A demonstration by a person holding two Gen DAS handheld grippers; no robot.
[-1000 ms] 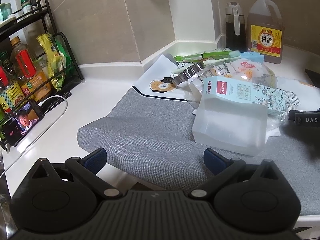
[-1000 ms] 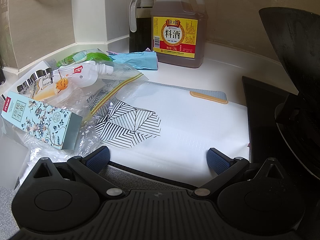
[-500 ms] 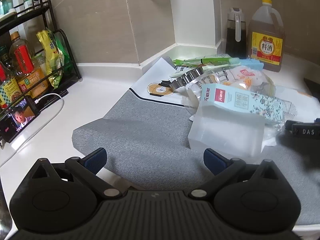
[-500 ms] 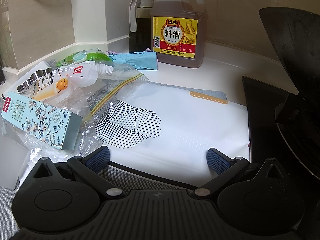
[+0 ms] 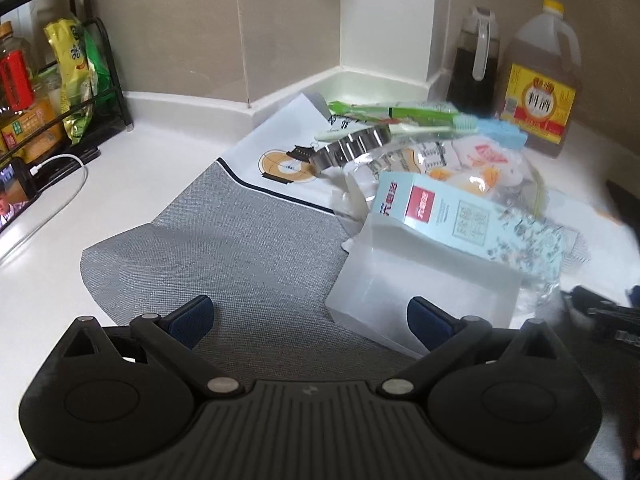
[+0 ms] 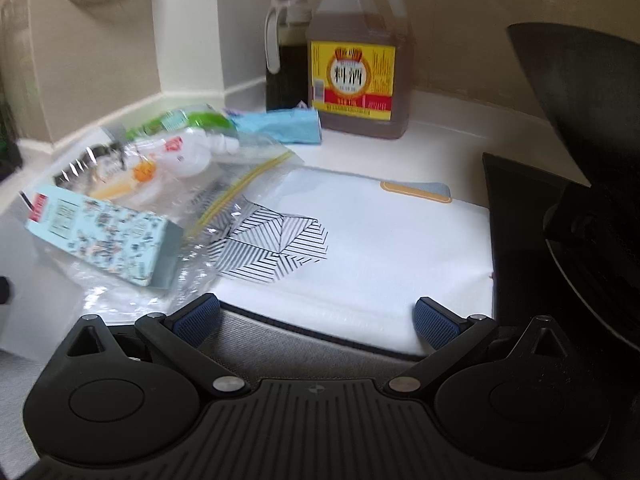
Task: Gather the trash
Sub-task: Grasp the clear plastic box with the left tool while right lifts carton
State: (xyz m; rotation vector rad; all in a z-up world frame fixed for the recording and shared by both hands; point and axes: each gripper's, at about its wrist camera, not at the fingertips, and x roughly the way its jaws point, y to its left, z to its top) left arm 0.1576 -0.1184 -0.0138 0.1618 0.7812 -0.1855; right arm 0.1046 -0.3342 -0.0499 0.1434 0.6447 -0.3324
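Both tools, left (image 5: pixel 310 316) and right (image 6: pixel 316 314), wide open and empty; light, stiff floral carton (image 5: pixel 472 216) right of centre, best pinched across its narrow sides.

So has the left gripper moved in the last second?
Yes. The left gripper has moved forward toward the trash: beside the fixed wall corner post, the translucent white bag now sits nearer its fingers and the rack has slid toward the frame's edge.

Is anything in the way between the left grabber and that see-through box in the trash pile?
Nothing visible blocks it. The left gripper is open, and only bare gray mat lies between it and the translucent box, which sits just ahead, near the right finger.
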